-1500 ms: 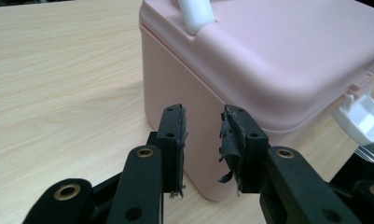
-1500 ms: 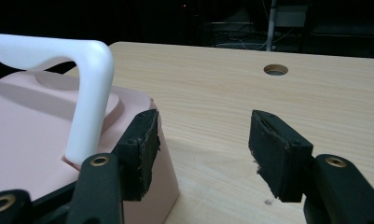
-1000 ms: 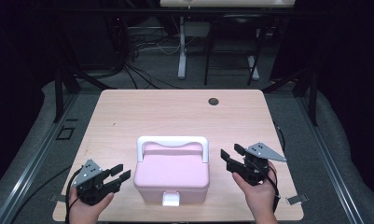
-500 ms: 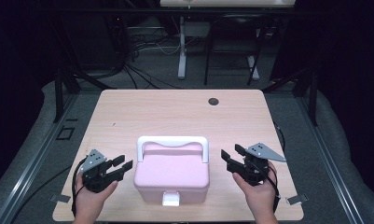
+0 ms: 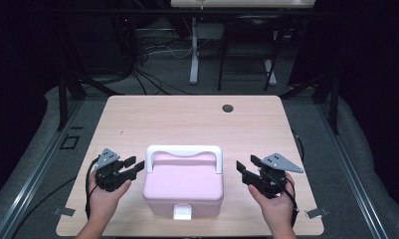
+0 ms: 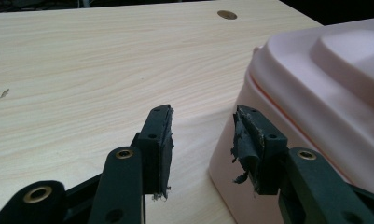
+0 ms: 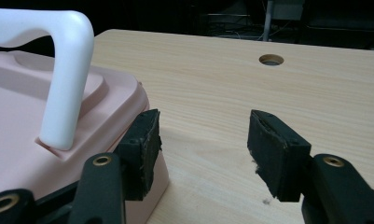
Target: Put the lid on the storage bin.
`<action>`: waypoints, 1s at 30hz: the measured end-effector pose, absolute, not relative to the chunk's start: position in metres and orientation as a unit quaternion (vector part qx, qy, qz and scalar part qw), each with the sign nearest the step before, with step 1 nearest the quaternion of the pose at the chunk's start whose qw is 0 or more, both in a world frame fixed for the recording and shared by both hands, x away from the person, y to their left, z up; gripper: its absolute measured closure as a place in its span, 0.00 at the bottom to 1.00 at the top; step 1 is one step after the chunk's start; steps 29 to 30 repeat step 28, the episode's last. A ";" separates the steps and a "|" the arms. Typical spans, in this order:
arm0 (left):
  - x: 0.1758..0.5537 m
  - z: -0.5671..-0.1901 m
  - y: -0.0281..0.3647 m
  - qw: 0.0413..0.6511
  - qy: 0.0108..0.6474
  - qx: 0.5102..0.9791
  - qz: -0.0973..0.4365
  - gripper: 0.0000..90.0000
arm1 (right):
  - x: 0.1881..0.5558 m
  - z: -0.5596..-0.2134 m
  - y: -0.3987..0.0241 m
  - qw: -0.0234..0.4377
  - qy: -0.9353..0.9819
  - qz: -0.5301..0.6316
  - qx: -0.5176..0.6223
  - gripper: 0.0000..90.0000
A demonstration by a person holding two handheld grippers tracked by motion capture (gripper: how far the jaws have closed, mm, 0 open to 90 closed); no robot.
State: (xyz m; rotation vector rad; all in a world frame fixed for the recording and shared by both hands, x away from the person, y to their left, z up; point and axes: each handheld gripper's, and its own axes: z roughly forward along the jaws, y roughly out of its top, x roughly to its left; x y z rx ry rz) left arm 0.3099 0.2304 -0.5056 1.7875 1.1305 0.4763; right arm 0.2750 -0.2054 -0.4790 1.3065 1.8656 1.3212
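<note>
Pink box (image 5: 183, 184) between left gripper (image 5: 133, 167) and right gripper (image 5: 243, 172); both jaws wide, empty.

Left hand-held gripper (image 5: 133, 167): slides in from the desk's (image 5: 187, 119) 7 o'clock corner toward 12 o'clock, now just beside the pink box's (image 5: 183, 186) left wall.
Left jaws: a touch wider than a second ago, nothing between them.
Left forearm: reaching farther onto the desk.

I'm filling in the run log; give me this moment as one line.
left gripper: open, beside pink box | right gripper: open, beside box | latch: closed
</note>
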 end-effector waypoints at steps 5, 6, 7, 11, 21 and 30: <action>0.313 -0.511 0.232 0.464 0.470 0.726 0.191 0.63 | 0.276 -0.481 -0.206 0.253 0.688 0.481 0.481 0.49; 0.313 -0.513 0.233 0.465 0.469 0.726 0.191 0.63 | 0.276 -0.482 -0.206 0.255 0.689 0.480 0.480 0.49; 0.313 -0.514 0.234 0.464 0.470 0.726 0.190 0.63 | 0.276 -0.483 -0.206 0.256 0.688 0.480 0.479 0.49; 0.312 -0.517 0.235 0.462 0.471 0.727 0.191 0.62 | 0.277 -0.485 -0.206 0.253 0.690 0.479 0.480 0.49; 0.308 -0.528 0.243 0.451 0.477 0.730 0.191 0.58 | 0.280 -0.495 -0.206 0.255 0.698 0.465 0.482 0.49; 0.309 -0.527 0.247 0.456 0.471 0.730 0.194 0.56 | 0.281 -0.499 -0.207 0.260 0.701 0.459 0.481 0.49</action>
